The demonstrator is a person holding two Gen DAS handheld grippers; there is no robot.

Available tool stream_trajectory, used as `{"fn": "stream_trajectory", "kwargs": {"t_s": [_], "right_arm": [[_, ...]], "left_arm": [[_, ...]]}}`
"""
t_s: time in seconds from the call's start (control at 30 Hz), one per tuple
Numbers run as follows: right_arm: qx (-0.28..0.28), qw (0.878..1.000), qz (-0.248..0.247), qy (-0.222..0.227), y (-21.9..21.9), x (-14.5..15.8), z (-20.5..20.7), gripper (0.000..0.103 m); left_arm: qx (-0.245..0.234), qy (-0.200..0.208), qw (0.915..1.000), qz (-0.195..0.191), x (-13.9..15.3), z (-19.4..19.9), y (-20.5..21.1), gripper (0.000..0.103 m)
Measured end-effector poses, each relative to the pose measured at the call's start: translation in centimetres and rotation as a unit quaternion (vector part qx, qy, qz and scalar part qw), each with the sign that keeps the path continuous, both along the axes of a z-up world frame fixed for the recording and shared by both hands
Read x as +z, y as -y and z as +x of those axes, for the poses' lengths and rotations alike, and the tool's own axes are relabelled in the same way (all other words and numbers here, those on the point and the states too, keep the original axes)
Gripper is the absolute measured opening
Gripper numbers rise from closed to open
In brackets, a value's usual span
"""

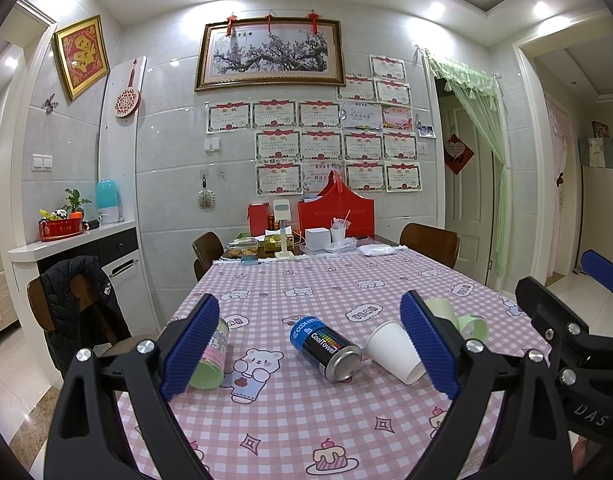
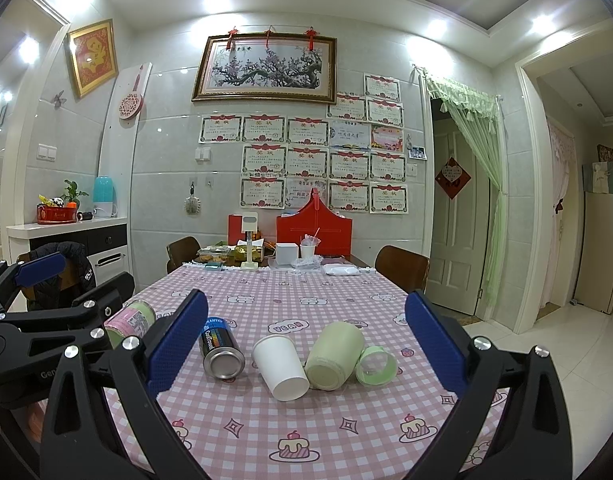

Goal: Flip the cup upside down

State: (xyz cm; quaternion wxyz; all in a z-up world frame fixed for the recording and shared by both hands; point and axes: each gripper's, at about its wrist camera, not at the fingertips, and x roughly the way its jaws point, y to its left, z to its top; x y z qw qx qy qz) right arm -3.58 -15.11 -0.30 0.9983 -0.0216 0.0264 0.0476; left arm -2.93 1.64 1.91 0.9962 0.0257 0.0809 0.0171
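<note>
A white paper cup [image 2: 280, 366] lies on its side on the pink checked tablecloth, its base towards me; it also shows in the left wrist view [image 1: 394, 352]. A pale green cup [image 2: 335, 356] lies on its side right of it, with a small clear green ring-shaped piece [image 2: 376, 365] beside that. My left gripper [image 1: 310, 348] is open and empty, held above the table short of the cups. My right gripper [image 2: 306, 348] is open and empty, the white and green cups lying ahead between its fingers.
A blue and black can [image 2: 220, 350] lies left of the white cup, and a pink and green tin [image 2: 130, 322] lies further left. Boxes, a lamp and food containers crowd the table's far end [image 2: 290, 256]. Chairs stand around the table.
</note>
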Motion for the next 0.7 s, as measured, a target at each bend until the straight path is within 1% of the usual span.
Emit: {"fn": "stream_trajectory", "kwargs": {"t_s": [0.7], "right_arm": [[-0.001, 1.000, 0.000, -0.004, 0.16, -0.28, 0.17, 0.095]], "left_arm": [[0.001, -0.002, 1.0000, 0.001, -0.04, 0.12, -0.31, 0.090]]}}
